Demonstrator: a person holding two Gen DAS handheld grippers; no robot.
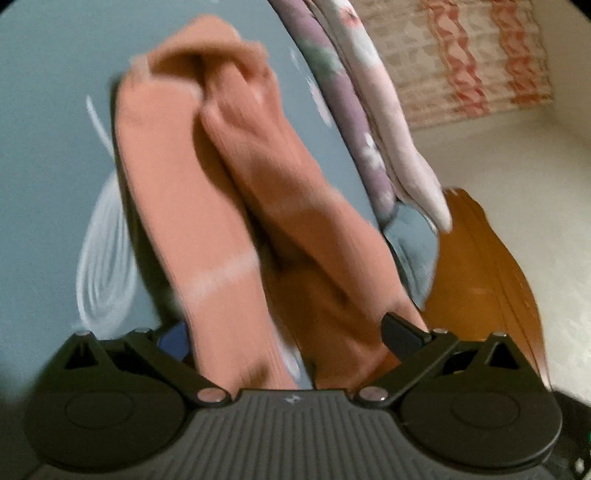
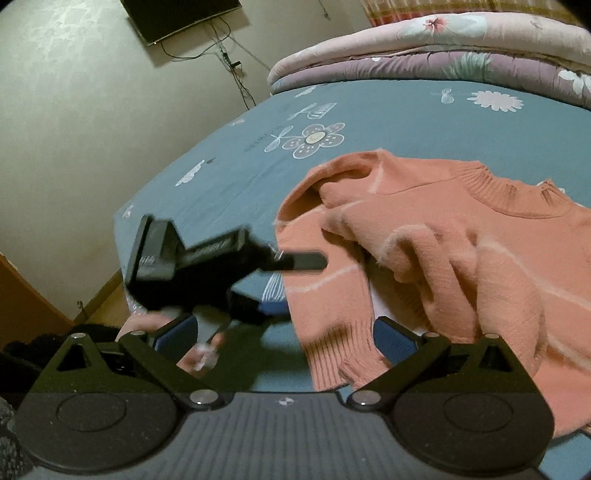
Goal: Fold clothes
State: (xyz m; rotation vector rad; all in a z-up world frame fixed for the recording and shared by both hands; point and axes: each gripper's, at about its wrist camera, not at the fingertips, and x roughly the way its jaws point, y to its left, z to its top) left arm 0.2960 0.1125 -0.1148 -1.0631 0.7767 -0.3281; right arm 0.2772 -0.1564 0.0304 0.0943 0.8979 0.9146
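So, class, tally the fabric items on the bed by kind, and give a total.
Orange sweater: 1
Folded floral quilts, one pink and one purple: 2
Teal bedsheet: 1
Total: 4

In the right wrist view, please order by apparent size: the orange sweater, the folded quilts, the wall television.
1. orange sweater, largest, though it lies nearest the camera
2. folded quilts, smaller in the picture, but farther away
3. wall television, smallest, partly cut off by the edge
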